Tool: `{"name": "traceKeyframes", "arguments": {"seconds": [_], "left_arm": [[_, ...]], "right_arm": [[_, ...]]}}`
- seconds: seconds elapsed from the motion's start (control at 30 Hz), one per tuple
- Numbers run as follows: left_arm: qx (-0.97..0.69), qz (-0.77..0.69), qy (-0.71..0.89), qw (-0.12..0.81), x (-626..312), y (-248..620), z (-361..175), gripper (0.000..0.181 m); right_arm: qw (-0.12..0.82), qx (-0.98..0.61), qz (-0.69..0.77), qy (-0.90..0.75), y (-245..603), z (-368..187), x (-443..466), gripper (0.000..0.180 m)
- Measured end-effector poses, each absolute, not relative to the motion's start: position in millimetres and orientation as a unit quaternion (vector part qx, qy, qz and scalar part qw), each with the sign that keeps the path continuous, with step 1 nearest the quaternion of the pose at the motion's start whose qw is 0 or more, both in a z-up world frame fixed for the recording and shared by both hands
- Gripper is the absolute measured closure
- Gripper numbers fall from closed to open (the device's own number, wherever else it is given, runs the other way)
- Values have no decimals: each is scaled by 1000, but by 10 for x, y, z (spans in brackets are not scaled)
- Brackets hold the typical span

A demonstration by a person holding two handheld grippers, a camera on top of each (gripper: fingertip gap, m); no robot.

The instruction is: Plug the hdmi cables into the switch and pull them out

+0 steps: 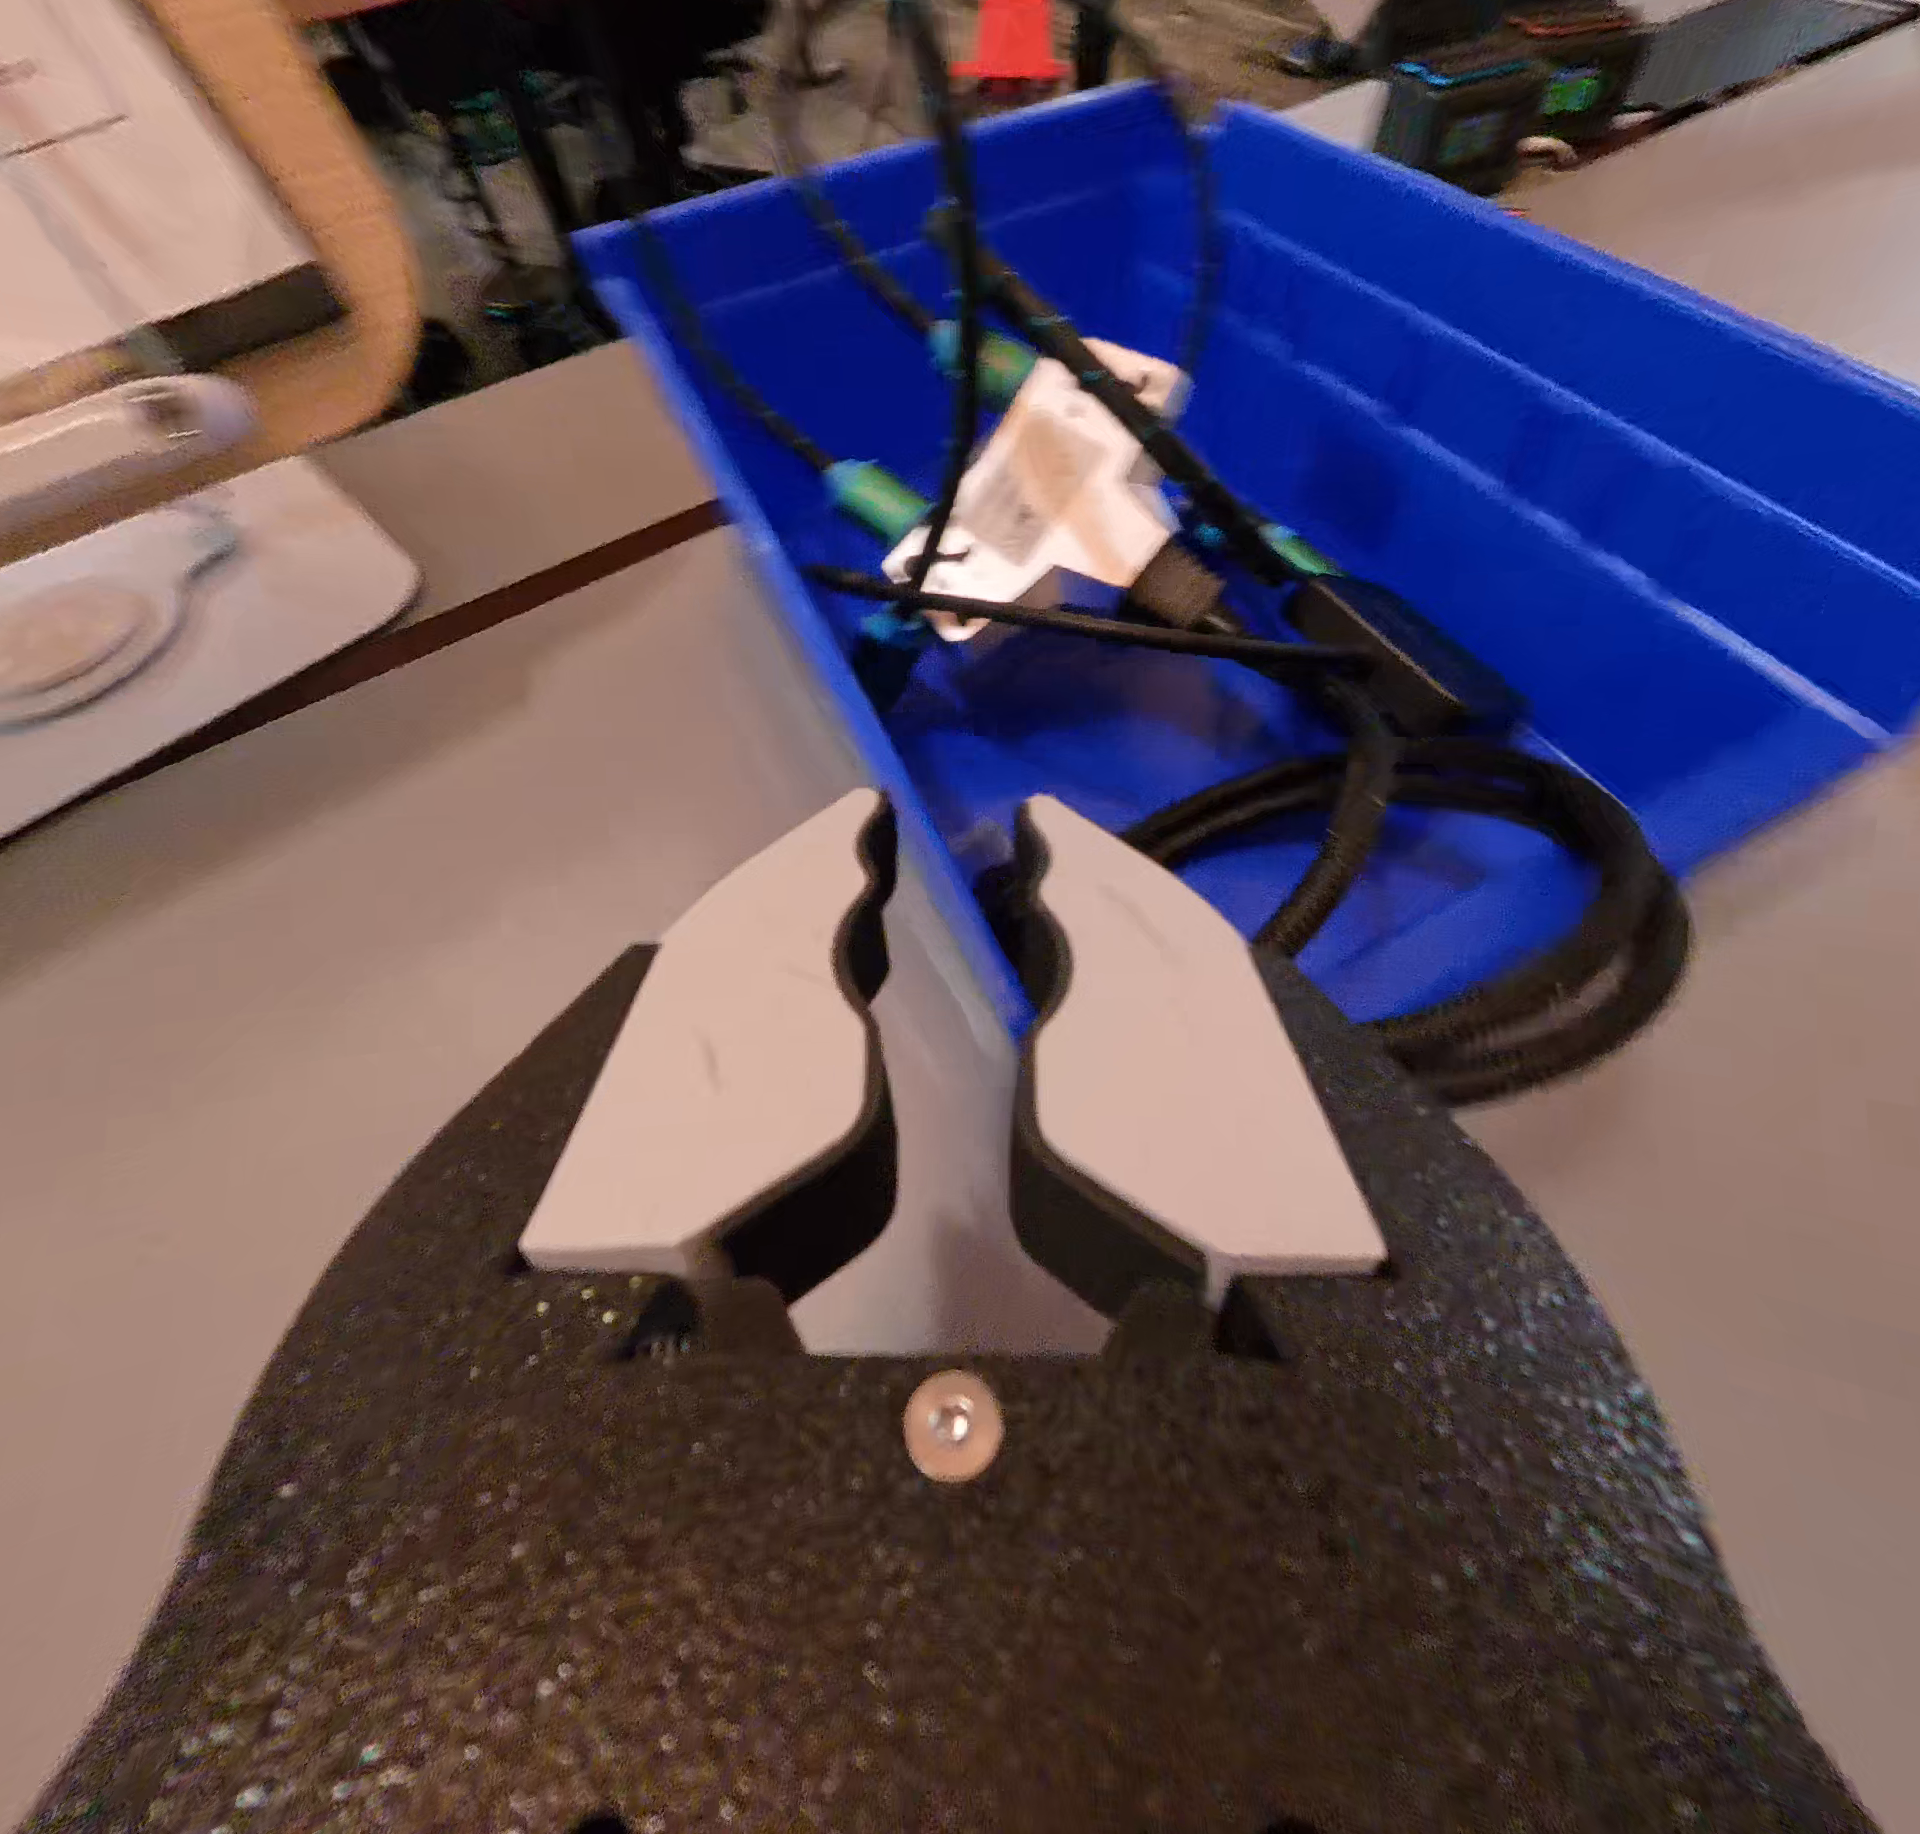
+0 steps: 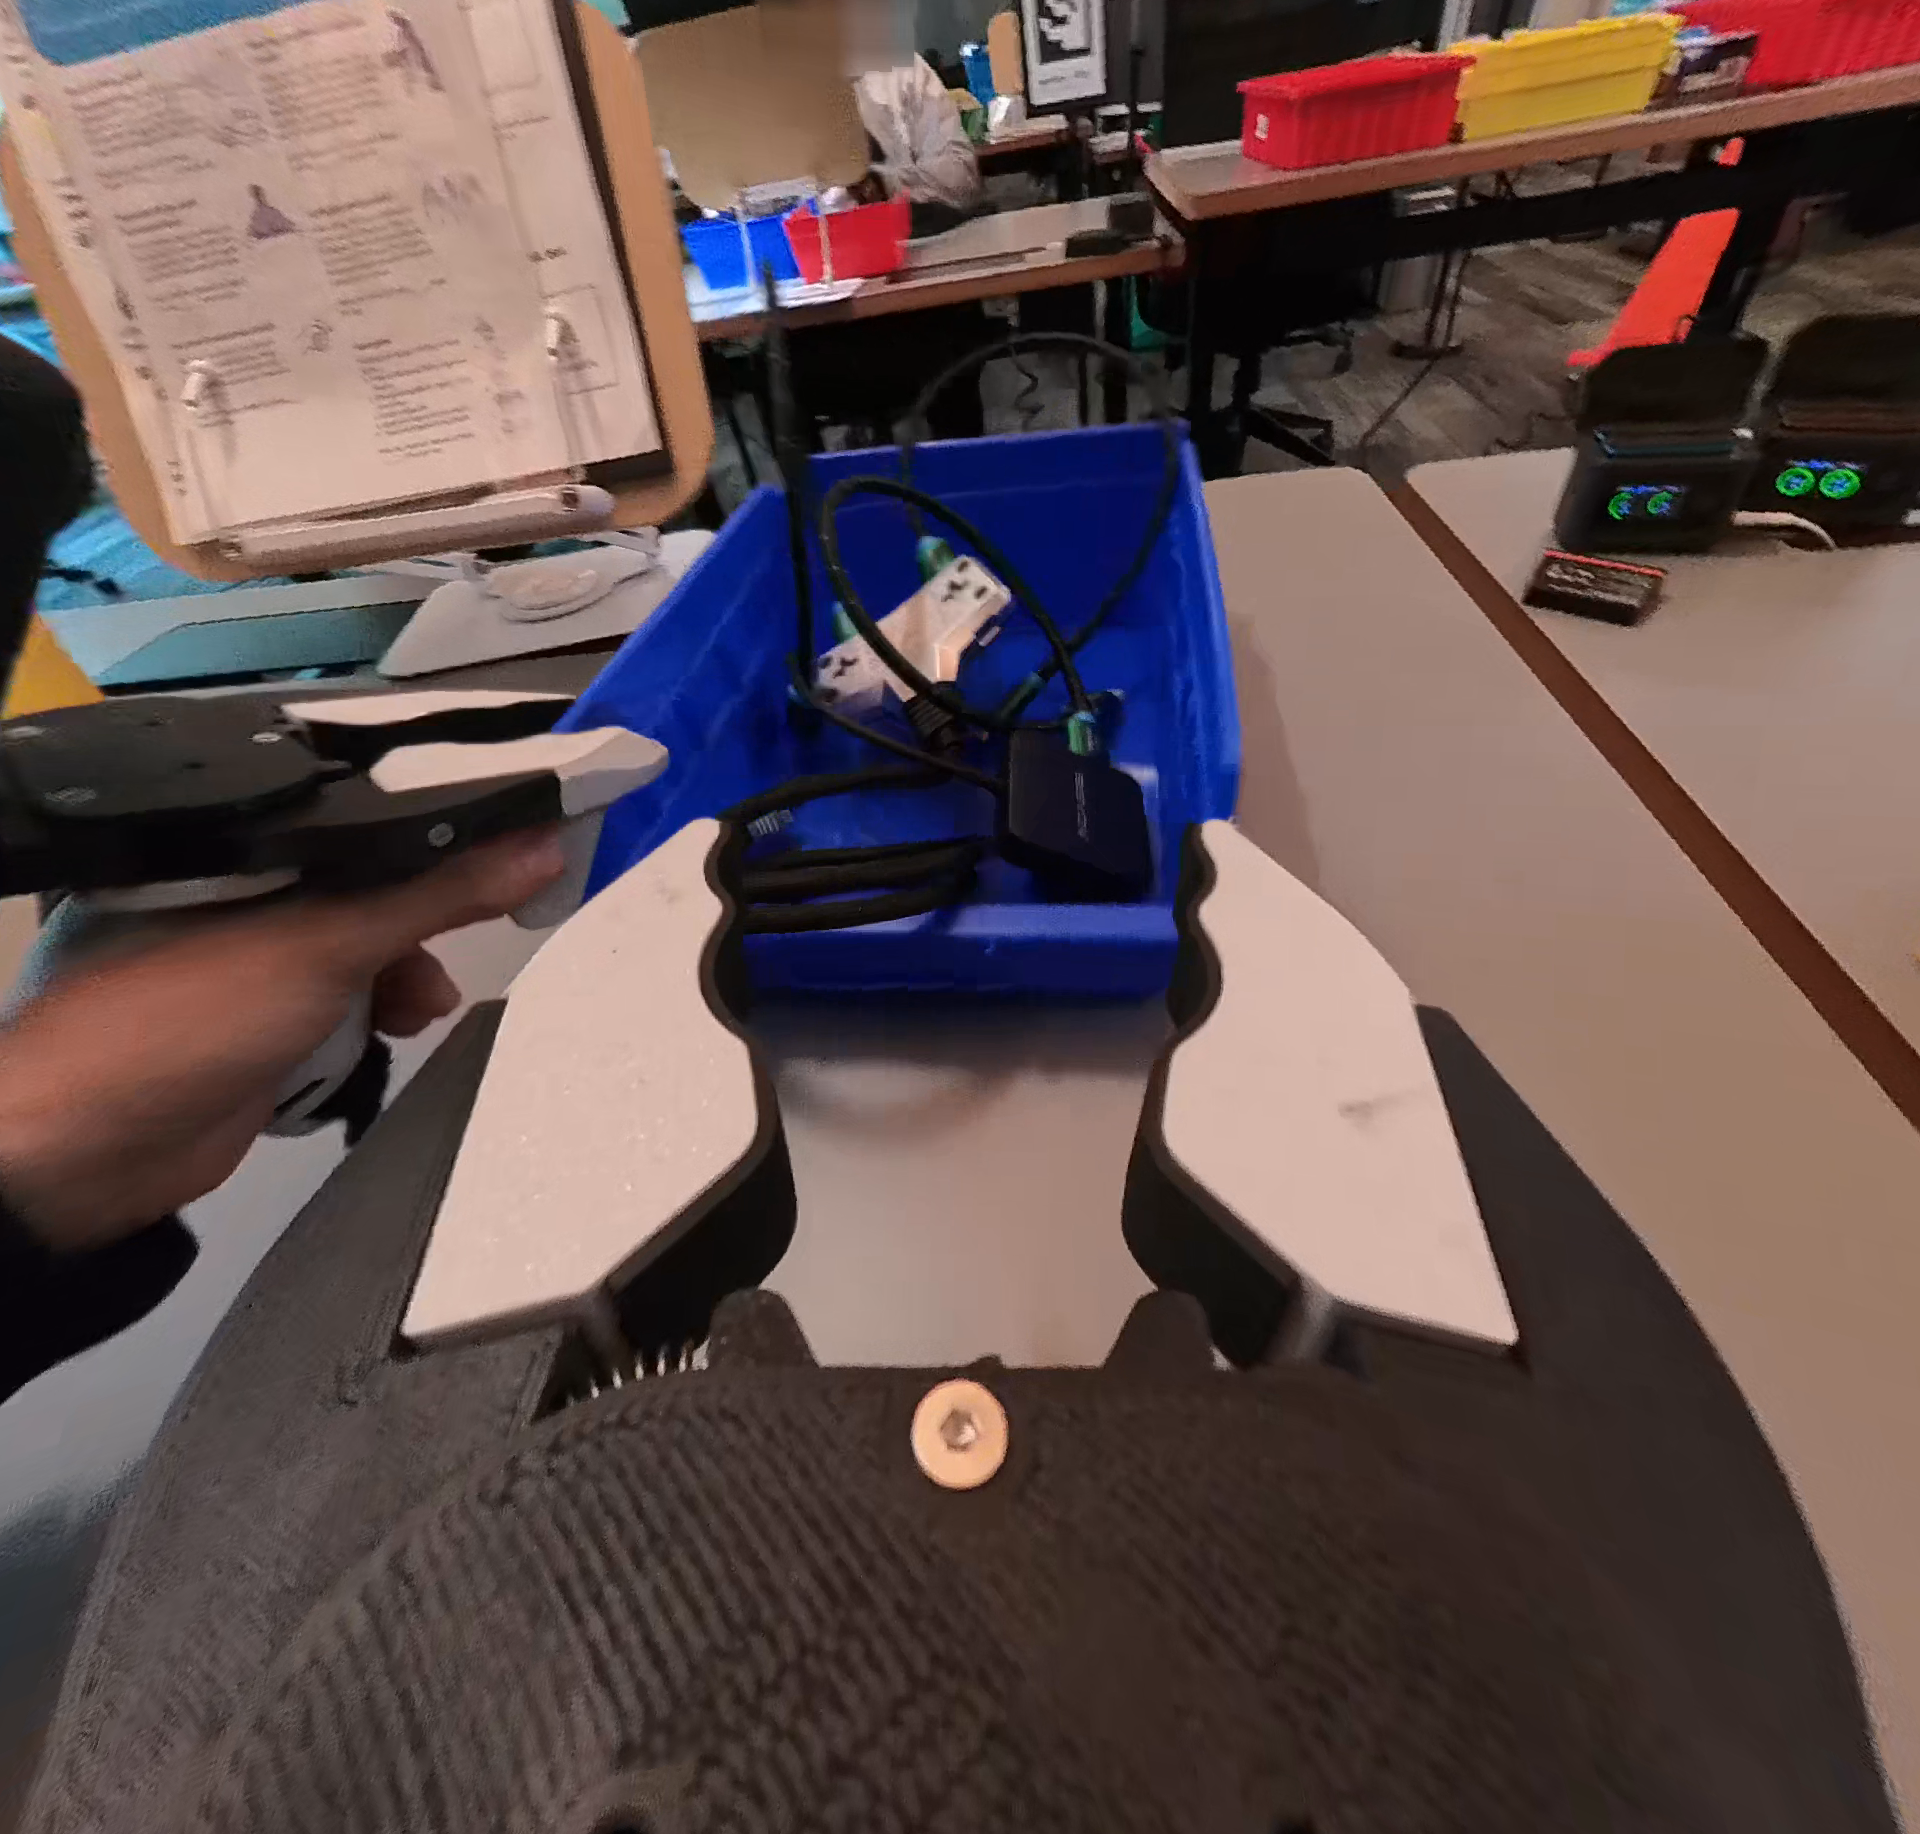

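A blue bin (image 1: 1558, 413) stands on the grey table. In it lie a white switch (image 1: 1049, 496) with green-ended black HDMI cables (image 1: 878, 501) plugged in, a dark flat box (image 1: 1403, 652) and a coiled black cable (image 1: 1558, 953). My left gripper (image 1: 951, 818) is shut on the bin's near left wall, one finger on each side. In the right wrist view the bin (image 2: 1039, 496), switch (image 2: 914, 631), dark box (image 2: 1081, 808) and coil (image 2: 852, 870) sit ahead. My right gripper (image 2: 956, 849) is open and empty, just short of the bin's front wall. The left gripper (image 2: 613, 756) shows at the left.
A person's hand (image 2: 260, 974) holds the left gripper. A document stand with papers (image 2: 312, 226) stands behind the bin on the left. Two black chargers with green displays (image 2: 1662, 496) and a small black item (image 2: 1595, 584) sit on the neighbouring table to the right.
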State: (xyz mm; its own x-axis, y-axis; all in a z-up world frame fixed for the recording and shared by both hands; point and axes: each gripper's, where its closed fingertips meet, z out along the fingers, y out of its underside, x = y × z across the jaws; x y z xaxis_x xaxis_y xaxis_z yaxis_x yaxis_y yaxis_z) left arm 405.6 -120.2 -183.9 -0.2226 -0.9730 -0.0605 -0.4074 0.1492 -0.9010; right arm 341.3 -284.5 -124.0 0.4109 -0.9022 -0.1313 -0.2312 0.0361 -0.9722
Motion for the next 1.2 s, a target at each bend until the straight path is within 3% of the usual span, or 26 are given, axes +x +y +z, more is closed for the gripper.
{"name": "traceKeyframes", "arguments": {"seconds": [0.1, 0.33, 0.63, 0.87, 1.07, 1.2], "left_arm": [[-521, -377, 662, 385, 3988, -616, -1837, 174], [-506, -408, 667, 364, 3012, 434, -1832, 175], [-547, -423, 601, 401, 1722, 1419, -1806, 176], [-543, -447, 566, 431, 1477, 1667, -1785, 176], [-542, -460, 549, 438, 1408, 1725, -1768, 177], [-549, -467, 540, 436, 1364, 1775, -1768, 177]], "right_arm": [[573, -642, -295, 416, -2631, -1086, 3284, 104], [613, -694, -229, 299, -1799, -742, 2732, 106], [693, -703, -27, 155, 249, -124, 1927, 104], [610, -776, 62, 146, 2066, 48, 1989, 80], [500, -839, 74, 203, 3049, -450, 2275, 77], [422, -859, 95, 274, 3373, -1035, 2451, 95]]}}
